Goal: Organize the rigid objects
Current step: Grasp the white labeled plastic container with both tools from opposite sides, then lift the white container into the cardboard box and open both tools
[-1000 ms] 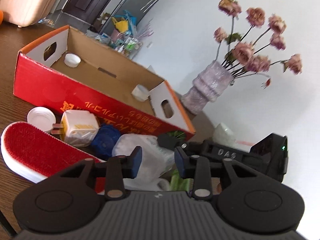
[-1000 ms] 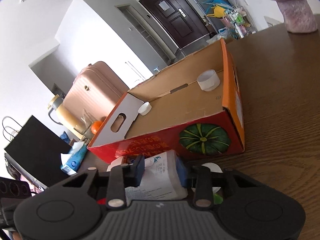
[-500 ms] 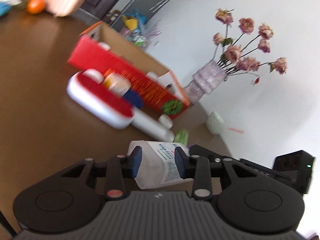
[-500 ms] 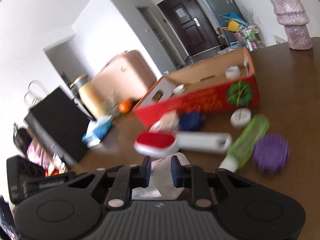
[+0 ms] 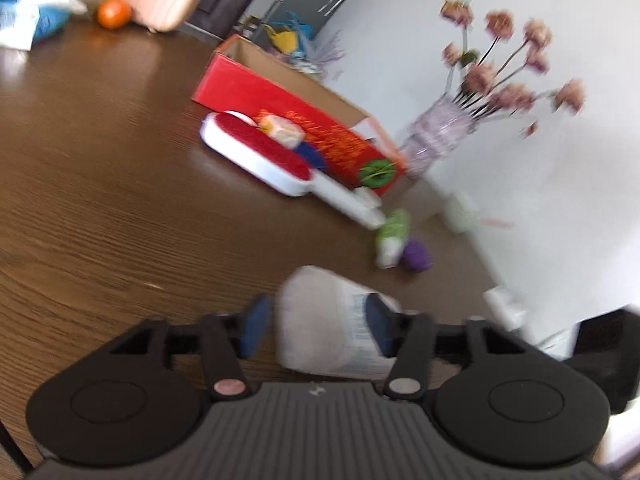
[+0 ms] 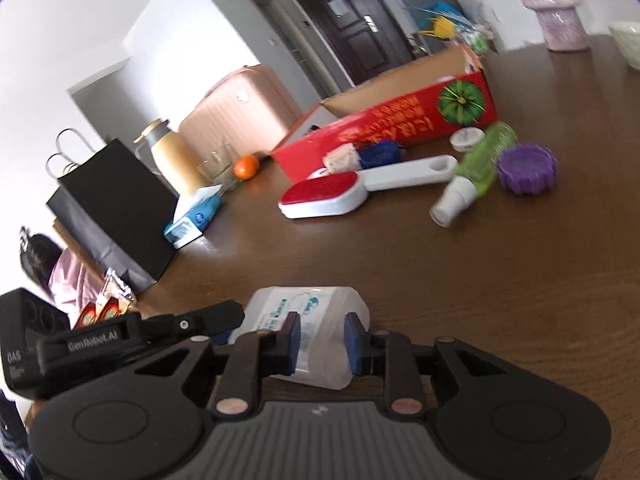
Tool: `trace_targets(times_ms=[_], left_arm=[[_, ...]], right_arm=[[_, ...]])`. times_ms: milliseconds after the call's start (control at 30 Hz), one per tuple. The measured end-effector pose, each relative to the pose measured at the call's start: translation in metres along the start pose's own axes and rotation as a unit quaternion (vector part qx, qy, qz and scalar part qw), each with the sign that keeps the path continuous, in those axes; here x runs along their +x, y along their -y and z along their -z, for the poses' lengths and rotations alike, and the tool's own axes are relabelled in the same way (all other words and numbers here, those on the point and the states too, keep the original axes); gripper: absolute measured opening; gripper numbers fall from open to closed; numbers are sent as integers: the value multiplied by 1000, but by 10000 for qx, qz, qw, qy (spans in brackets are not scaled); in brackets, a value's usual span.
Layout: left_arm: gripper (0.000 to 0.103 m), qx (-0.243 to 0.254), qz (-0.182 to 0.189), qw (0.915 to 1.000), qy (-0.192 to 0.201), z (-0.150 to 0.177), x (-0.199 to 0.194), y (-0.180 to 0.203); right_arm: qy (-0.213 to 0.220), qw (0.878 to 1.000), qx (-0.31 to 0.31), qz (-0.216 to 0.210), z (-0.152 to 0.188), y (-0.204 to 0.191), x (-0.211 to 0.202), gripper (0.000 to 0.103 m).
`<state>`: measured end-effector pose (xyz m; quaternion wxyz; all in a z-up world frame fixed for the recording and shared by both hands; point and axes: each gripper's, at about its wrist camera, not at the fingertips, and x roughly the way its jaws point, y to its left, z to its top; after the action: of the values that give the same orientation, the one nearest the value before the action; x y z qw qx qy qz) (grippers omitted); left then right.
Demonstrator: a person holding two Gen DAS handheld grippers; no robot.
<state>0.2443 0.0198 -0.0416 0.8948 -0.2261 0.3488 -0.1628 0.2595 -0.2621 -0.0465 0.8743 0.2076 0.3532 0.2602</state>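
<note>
Here, low in the frame's centre, a translucent white bottle (image 6: 308, 336) is pinched by the right gripper (image 6: 320, 340). In the left wrist view the same bottle (image 5: 328, 328) lies between the spread fingers of the left gripper (image 5: 316, 326), unclamped. A red box (image 6: 384, 124) is seen at upper right, well apart.

A brown wooden table (image 6: 400, 264) carries an orange (image 6: 246, 167), a tissue box (image 6: 195, 216) and a black paper bag (image 6: 108, 208) — beyond them a pink suitcase (image 6: 240, 108). Dried pink flowers (image 5: 508, 80) stand in a lilac vase (image 5: 438, 140) — a dark door (image 6: 352, 36) behind.
</note>
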Motion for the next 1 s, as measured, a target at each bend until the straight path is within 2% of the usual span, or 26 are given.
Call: trace_targets(times_ms=[100, 200, 233, 267, 333, 400, 467, 700, 1000], left_arm=[[62, 2, 64, 9998, -204, 1, 7, -5], [62, -105, 248, 9991, -318, 0, 12, -10], [61, -121, 314, 9988, -356, 0, 14, -12], [55, -157, 410, 9983, -385, 0, 15, -13], [46, -273, 622, 9969, -391, 0, 18, -15], [43, -116, 587, 9978, -294, 1, 16, -11], [33, 6, 519, 9986, -122, 2, 11, -7], [30, 129, 502, 9986, -88, 7, 1, 1], [28, 243, 672, 9973, 144, 0, -17, 19]], right_arm=[[-34, 9999, 160, -39, 1, 5, 6, 42], [-79, 9993, 351, -126, 1, 10, 13, 46], [-111, 9990, 398, -185, 0, 11, 16, 46], [-136, 9985, 468, -241, 0, 13, 18, 47], [-184, 9972, 631, -370, -1, 17, 23, 46], [-195, 9955, 818, -443, -1, 21, 26, 45], [-187, 9955, 809, -449, -2, 21, 25, 38], [-78, 9981, 519, -338, -2, 12, 8, 25], [308, 9984, 314, -363, -7, 1, -23, 24]])
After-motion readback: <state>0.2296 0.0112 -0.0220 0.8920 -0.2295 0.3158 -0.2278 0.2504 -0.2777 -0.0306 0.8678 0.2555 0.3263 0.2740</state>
